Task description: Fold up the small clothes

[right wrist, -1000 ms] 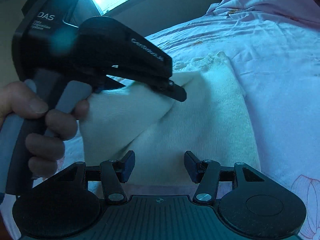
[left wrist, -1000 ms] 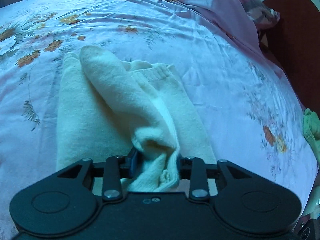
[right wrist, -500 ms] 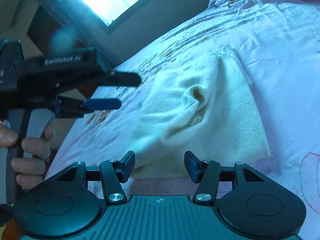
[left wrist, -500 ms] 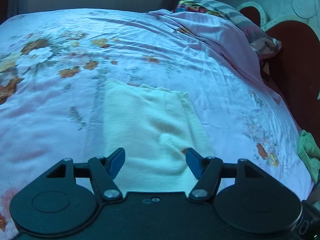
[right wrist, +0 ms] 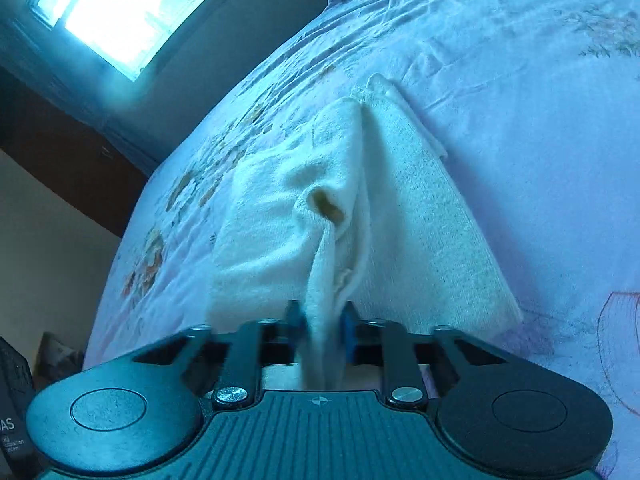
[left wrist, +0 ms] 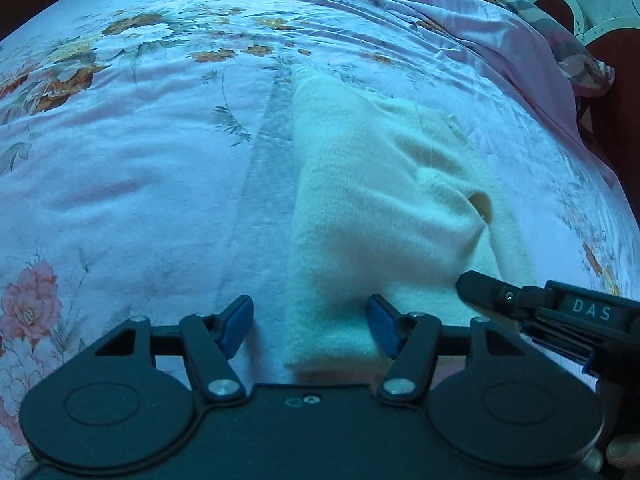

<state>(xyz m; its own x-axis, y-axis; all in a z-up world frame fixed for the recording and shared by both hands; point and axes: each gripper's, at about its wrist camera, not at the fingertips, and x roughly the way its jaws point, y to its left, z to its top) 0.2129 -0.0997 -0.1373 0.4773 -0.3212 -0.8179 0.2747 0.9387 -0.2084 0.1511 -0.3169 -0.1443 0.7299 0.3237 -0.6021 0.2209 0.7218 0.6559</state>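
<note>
right tool (right wrist: 322, 326) closing, pinching a fold of the cream garment (right wrist: 360, 216); left tool (left wrist: 310, 326) closing, jaws apart over its near edge; bed (left wrist: 140, 160) underneath

The bed (left wrist: 152, 152) is covered with a pale pink sheet (right wrist: 500, 60) that has flowers printed on it; the sheet is a little wrinkly; a cream-white knitted cloth (left wrist: 360, 184) lies on the sheet, folded into a long shape with one part bunched up on top; at the far end of the bed a pink blanket (left wrist: 480, 40) lies in a rumpled heap; a striped pillow (left wrist: 568, 52) sits beside it.
</note>
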